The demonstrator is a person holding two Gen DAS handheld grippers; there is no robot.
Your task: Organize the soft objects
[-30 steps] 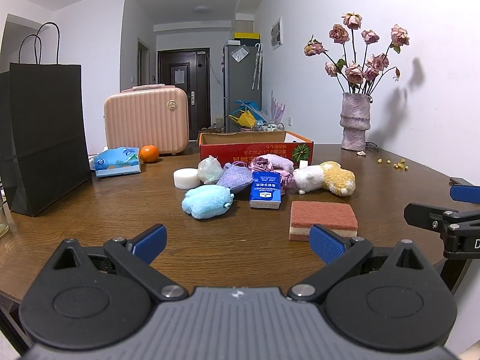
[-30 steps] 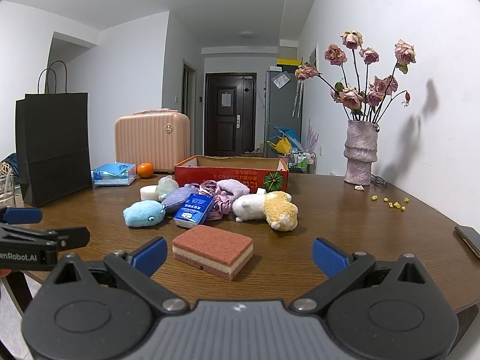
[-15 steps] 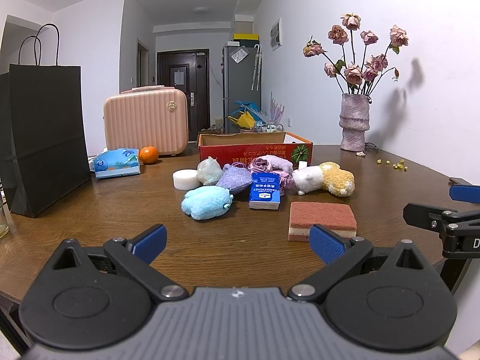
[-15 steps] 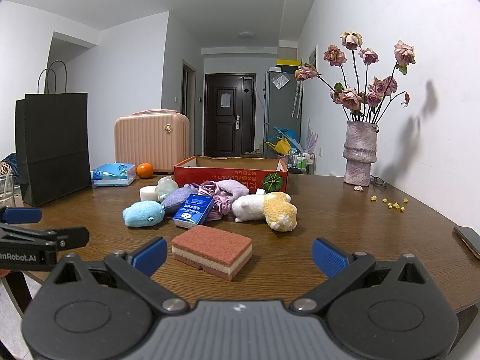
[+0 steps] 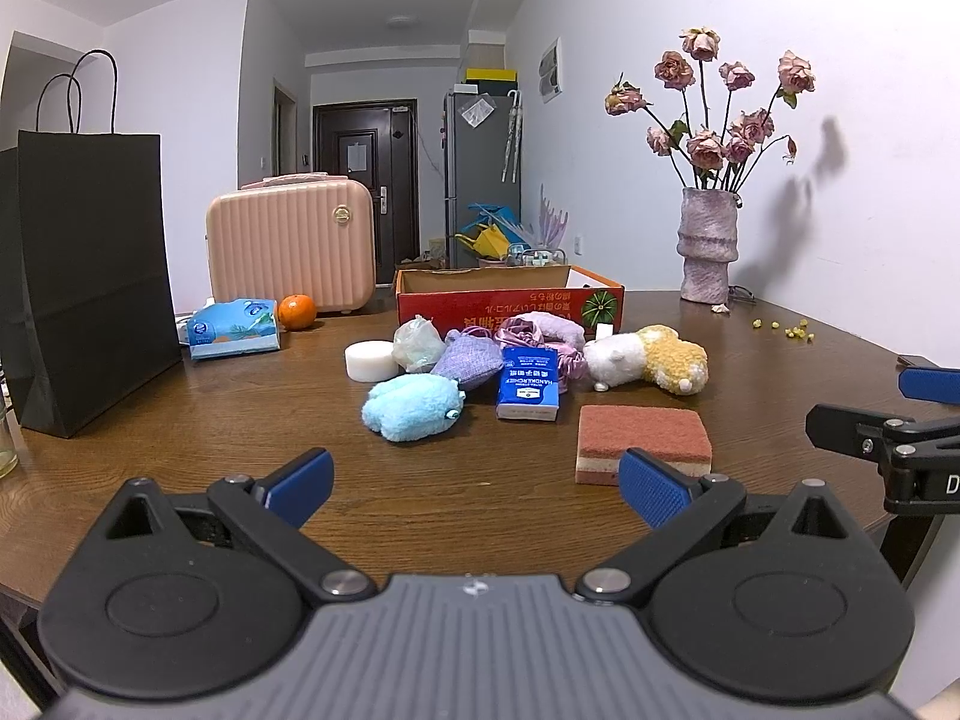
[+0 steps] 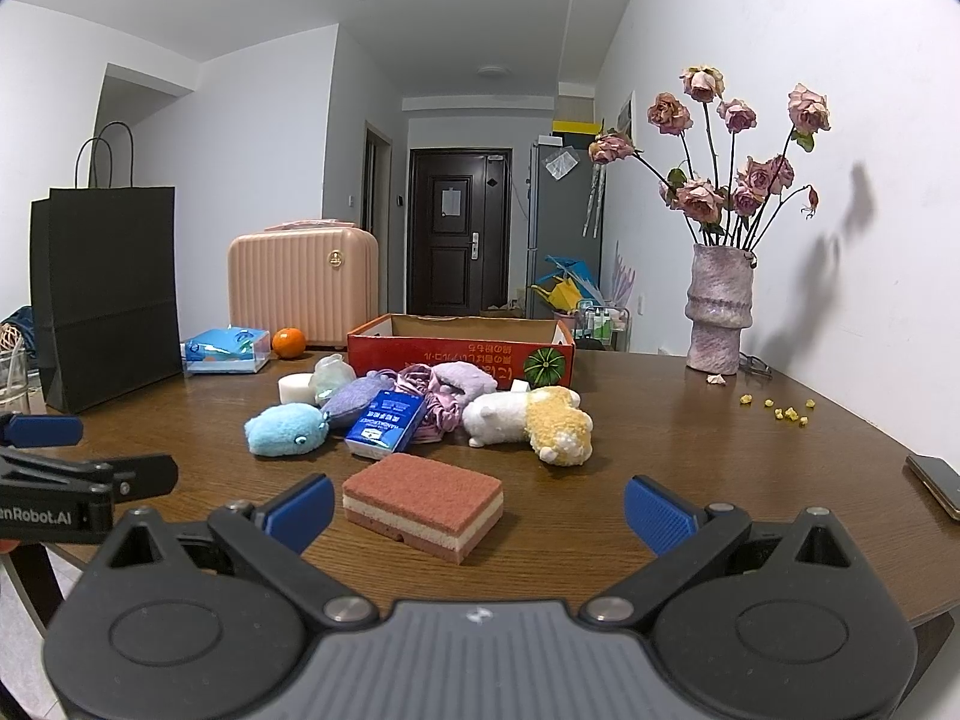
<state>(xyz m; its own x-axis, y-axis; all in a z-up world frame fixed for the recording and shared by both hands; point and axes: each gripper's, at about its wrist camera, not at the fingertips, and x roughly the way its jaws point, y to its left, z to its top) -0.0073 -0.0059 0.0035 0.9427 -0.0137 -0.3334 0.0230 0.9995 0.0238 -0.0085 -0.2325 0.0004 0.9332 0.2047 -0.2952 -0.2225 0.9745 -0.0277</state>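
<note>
A pile of soft things lies mid-table before a red cardboard box [image 5: 510, 303] [image 6: 462, 354]: a blue plush [image 5: 414, 407] [image 6: 288, 429], a white-and-yellow plush [image 5: 648, 358] [image 6: 531, 423], a lilac pouch [image 5: 471, 357], pink-purple fabric [image 5: 543, 330] [image 6: 447, 384], a blue tissue pack [image 5: 528, 384] [image 6: 387, 423], a white puff [image 5: 370, 361]. A red-topped sponge [image 5: 642, 441] [image 6: 423, 507] sits nearest. My left gripper [image 5: 474, 483] is open, short of the pile. My right gripper [image 6: 477, 507] is open, with the sponge just beyond its fingers.
A black paper bag [image 5: 90, 282] stands at the left, with a pink suitcase [image 5: 291, 240], an orange [image 5: 297, 311] and a tissue packet [image 5: 234, 336] behind. A vase of dried roses [image 5: 708, 252] is at the back right. A phone [image 6: 936, 483] lies near the right edge.
Both grippers stay open and nearly still; the views drift only slightly toward the table.
</note>
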